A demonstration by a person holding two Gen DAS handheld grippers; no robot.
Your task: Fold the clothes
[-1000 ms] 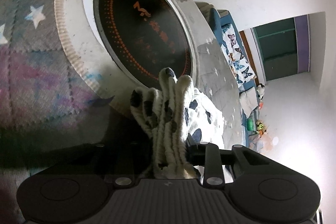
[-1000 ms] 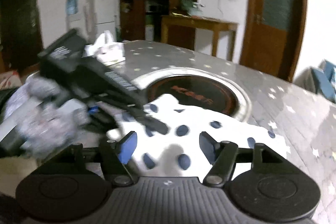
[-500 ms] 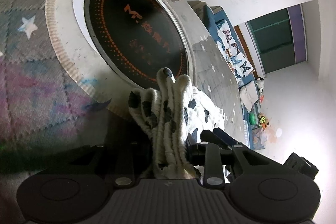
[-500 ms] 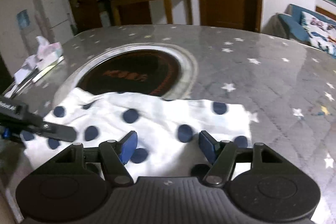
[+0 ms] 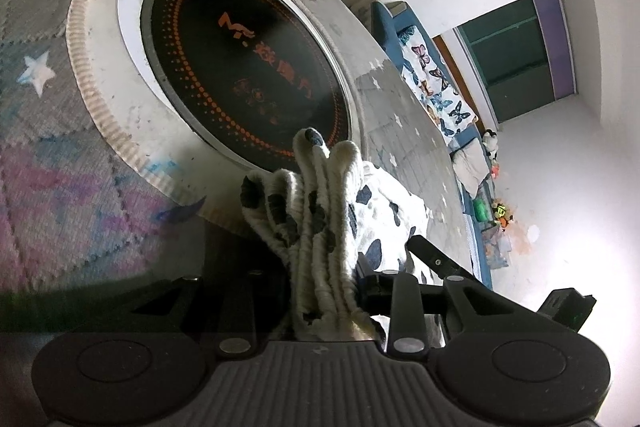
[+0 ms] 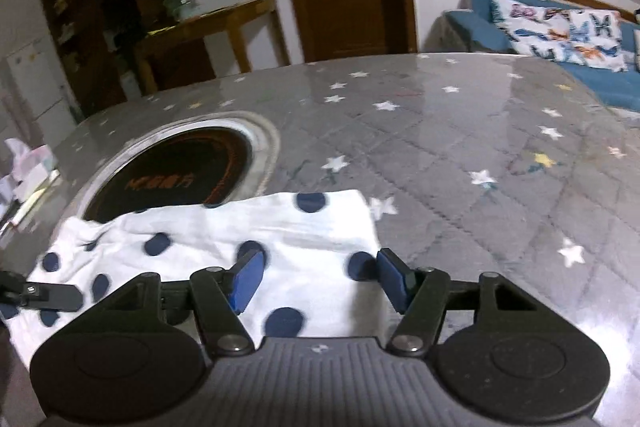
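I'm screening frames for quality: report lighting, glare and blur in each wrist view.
Left wrist view: sharp, with the white wall blown out by glare at right and the left gripper in deep shadow where it clamps the bunched spotted cloth. Right wrist view: evenly lit, slightly motion-blurred, sheen on the star-print table cover.

A round table (image 6: 460, 155) wears a grey quilted cloth with stars. A black cooktop (image 6: 172, 175) sits sunk in its middle. A white dotted garment (image 6: 224, 247) lies flat by the near edge, overlapping the cooktop's rim.
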